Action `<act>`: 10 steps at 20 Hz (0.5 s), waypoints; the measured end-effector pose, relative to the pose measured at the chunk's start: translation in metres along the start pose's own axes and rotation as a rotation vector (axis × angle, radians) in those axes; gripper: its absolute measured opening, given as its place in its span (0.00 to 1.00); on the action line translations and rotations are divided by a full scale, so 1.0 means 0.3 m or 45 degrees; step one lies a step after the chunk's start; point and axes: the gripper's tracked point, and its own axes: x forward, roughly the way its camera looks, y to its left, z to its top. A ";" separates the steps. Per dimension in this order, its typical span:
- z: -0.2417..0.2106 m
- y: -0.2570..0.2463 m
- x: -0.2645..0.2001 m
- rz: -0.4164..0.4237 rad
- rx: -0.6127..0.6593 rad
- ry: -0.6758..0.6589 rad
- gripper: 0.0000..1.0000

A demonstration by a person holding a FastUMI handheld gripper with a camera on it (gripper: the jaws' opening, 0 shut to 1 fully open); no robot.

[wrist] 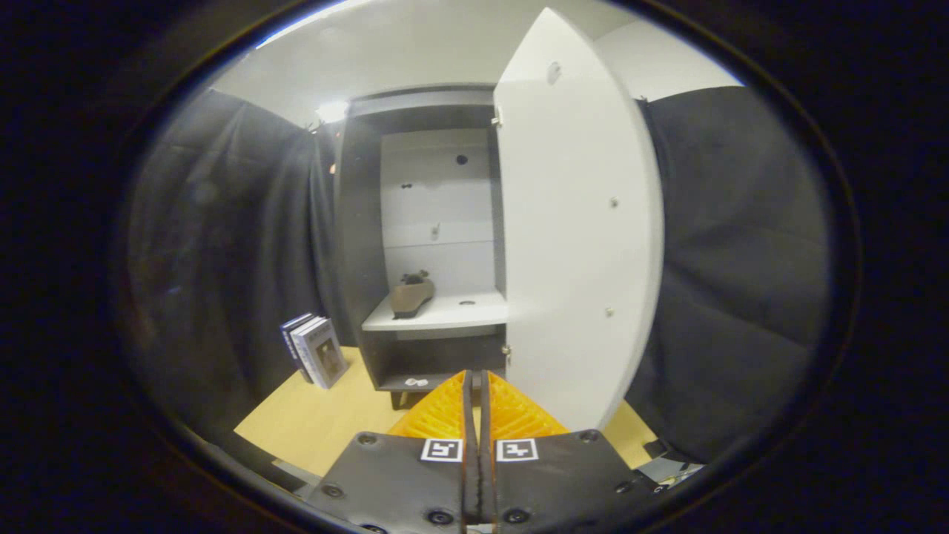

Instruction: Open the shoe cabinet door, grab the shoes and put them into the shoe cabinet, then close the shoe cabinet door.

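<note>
Tongs (475,386) clenched, empty. Door (578,222) open, hides cabinet (363,222) right side. One shoe (412,295) on shelf (445,315), perhaps heeled. Two books (315,350).

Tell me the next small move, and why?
Probably swing the fingers, closed and empty, toward the open white door to push it shut: the shoe already rests on the cabinet shelf.

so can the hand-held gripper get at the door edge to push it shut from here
Probably yes: the hand-held gripper, fingers shut on nothing, sits just before the open cabinet door, nothing between them. The shoe sits inside on the shelf.
</note>
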 end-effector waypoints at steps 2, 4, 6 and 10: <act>-0.056 0.041 0.031 0.062 0.011 0.055 0.02; -0.129 0.062 0.083 0.084 -0.009 0.113 0.03; -0.209 0.090 0.137 0.116 -0.036 0.175 0.03; -0.411 0.131 0.273 0.180 -0.066 0.310 0.03</act>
